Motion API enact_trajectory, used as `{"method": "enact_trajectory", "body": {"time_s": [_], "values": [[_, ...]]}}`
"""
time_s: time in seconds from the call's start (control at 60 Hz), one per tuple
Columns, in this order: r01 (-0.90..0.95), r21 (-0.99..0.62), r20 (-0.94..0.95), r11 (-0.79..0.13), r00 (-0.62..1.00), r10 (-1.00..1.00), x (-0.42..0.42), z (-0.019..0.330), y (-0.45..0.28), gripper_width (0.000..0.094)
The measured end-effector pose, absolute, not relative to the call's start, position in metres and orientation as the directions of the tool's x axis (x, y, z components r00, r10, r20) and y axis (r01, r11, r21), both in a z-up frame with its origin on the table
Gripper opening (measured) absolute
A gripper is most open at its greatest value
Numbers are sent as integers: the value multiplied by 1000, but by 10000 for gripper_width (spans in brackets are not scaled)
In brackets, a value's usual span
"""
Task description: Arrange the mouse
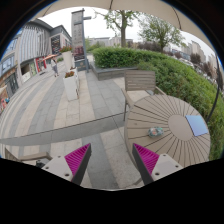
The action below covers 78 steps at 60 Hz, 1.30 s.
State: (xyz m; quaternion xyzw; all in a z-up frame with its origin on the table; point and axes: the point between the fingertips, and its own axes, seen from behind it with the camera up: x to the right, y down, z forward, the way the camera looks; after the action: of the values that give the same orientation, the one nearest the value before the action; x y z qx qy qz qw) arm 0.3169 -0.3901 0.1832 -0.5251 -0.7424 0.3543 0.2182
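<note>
A round wooden slatted table (pixel 170 150) stands ahead and to the right of my fingers. On it lies a small grey mouse (pixel 157 131), and to its right a pale blue-grey mouse mat (pixel 197 125) near the table's far side. My gripper (pixel 112 165) hangs open over the paving, left of the table, with nothing between its magenta pads (pixel 78 158). The mouse is beyond the right finger and well apart from it.
A wooden chair (pixel 140 82) stands behind the table. A white seat (pixel 70 82) sits farther off on the paved plaza (pixel 60 110). A green hedge (pixel 165 65) runs along the right, with buildings (pixel 40 45) and trees behind.
</note>
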Motion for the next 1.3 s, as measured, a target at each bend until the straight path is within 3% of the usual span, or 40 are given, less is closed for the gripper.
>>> {"method": "enact_trajectory", "body": {"time_s": [0.35,0.683,1.1,1.3], "values": [[670,-739,-29,71,-136,990,272,151,-320,850],[634,-772,21,46,-46,999,223,116,-275,851],[613,-790,4,-22,41,999,129,13,-247,846],[601,-799,3,-20,37,999,93,-6,-243,851]]}}
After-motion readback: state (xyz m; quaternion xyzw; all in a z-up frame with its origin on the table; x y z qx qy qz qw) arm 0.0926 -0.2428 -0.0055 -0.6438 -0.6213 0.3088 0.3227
